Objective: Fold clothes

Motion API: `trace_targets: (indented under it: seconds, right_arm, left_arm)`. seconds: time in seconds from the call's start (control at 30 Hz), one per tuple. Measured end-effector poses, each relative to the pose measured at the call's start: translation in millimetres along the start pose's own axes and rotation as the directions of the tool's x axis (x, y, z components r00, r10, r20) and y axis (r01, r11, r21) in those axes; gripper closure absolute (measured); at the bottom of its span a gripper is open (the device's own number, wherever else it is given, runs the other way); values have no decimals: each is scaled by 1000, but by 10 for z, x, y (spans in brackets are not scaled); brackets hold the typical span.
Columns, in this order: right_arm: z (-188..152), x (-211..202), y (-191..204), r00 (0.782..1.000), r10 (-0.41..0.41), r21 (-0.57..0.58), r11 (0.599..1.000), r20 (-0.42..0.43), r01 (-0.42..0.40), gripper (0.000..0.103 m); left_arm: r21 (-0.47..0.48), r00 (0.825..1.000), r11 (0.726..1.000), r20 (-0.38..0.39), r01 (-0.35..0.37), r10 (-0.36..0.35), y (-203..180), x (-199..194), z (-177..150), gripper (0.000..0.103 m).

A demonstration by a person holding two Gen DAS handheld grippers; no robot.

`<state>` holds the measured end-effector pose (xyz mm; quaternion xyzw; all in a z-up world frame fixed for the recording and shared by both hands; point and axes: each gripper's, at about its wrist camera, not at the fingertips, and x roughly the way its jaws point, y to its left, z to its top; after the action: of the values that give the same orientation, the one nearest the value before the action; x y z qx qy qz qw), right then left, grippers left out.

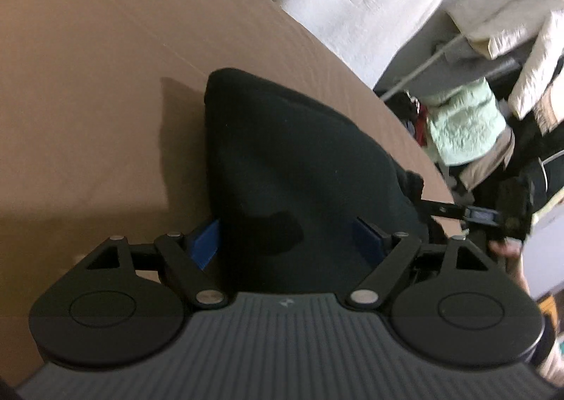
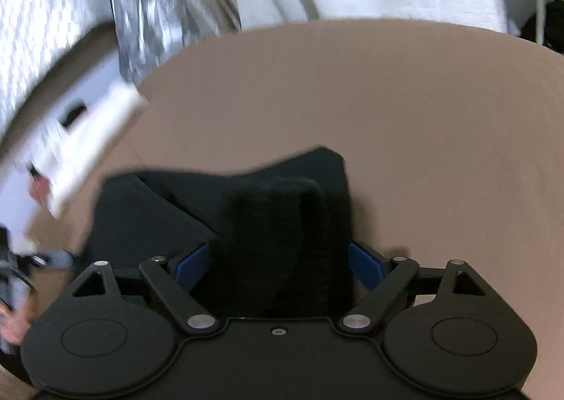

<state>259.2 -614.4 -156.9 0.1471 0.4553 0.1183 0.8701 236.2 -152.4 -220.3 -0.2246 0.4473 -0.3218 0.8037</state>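
A black garment lies on the brown bed sheet, at 12 o'clock from both tools. The left gripper and right gripper each stand apart around a bunch of it.

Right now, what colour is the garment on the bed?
Black garment, clearest in the left wrist view.

A black garment — soft, bunched (fuzzy knit in the right view) — lies on the tan surface.
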Motion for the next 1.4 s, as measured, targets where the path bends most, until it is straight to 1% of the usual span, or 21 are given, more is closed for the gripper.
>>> trace_targets:
  seconds: [0.03,0.1,0.2,0.33,0.4,0.5,0.53,0.57,0.6,0.67,0.77,0.9,1.03,1.1,1.13,1.17,1.23,1.3,1.33,1.37,1.4]
  right_arm:
    - [11,64,-66,1000,11,2,1000,-25,-11,13]
    - [7,212,-275,987,133,85,988,-89,-125,12]
    - [-44,353,-514,931,338,168,934,-138,-314,12]
    - [-92,432,-615,902,416,206,898,-116,-388,12]
    - [-86,471,-580,905,416,186,900,-92,-395,12]
    - [-58,548,-491,915,400,163,908,-57,-387,12]
    - [-45,555,-453,919,391,147,913,-47,-380,13]
    - [-30,522,-403,927,374,115,923,-38,-368,19]
    - [-19,484,-355,935,355,85,932,-25,-351,23]
    - [-18,376,-255,952,304,31,952,24,-304,41]
    - [-42,151,24,959,253,-102,965,127,-241,49]
    - [-3,-173,401,928,287,-221,946,236,-236,56]
    - [171,-411,643,895,307,-294,932,323,-214,57]
    - [414,-295,639,910,276,-250,947,309,-202,54]
    - [517,-218,611,921,251,-211,958,298,-193,43]
    - [582,-98,530,939,207,-132,975,275,-176,30]
    - [682,122,371,966,124,18,991,226,-132,28]
    - [612,220,233,976,53,126,989,210,-81,28]
    - [542,199,171,977,30,150,987,210,-63,28]
    - [473,143,105,976,31,171,983,217,-69,28]
    - [428,69,51,974,40,204,975,222,-87,28]
  left_arm:
    - [-31,1000,1000,-13,2,-2,55,33,2,22]
    - [-109,999,994,-36,1,-5,195,117,-2,22]
    - [-252,997,966,-27,58,-67,440,190,-14,21]
    - [-352,988,923,22,152,-155,588,244,-9,8]
    - [-315,985,934,24,170,-171,504,339,-52,0]
    - [-215,996,973,13,86,-85,253,459,-93,0]
    - [-203,997,976,22,78,-75,198,483,-109,8]
    - [-195,997,978,26,71,-67,155,492,-119,42]
    - [-183,998,981,31,60,-56,108,490,-127,47]
    - [-122,999,992,42,8,-3,-17,394,-127,72]
    - [-85,998,996,68,3,3,-144,203,-89,80]
    - [-29,993,999,116,-16,20,-393,-9,-103,80]
    - [-22,978,999,204,41,-36,-521,-505,-81,80]
    - [-76,980,997,200,24,-8,-430,-624,-30,79]
    - [-110,982,994,187,1,20,-365,-642,-11,77]
    - [-136,984,989,160,-54,76,-266,-589,-27,73]
    - [-181,976,969,108,-167,189,-75,-490,-64,72]
    - [-181,933,929,108,-322,345,50,-427,-152,60]
    - [-172,900,899,108,-402,423,109,-396,-182,42]
    - [-178,892,892,116,-415,438,162,-405,-195,37]
    - [-213,903,898,118,-384,414,212,-453,-195,37]
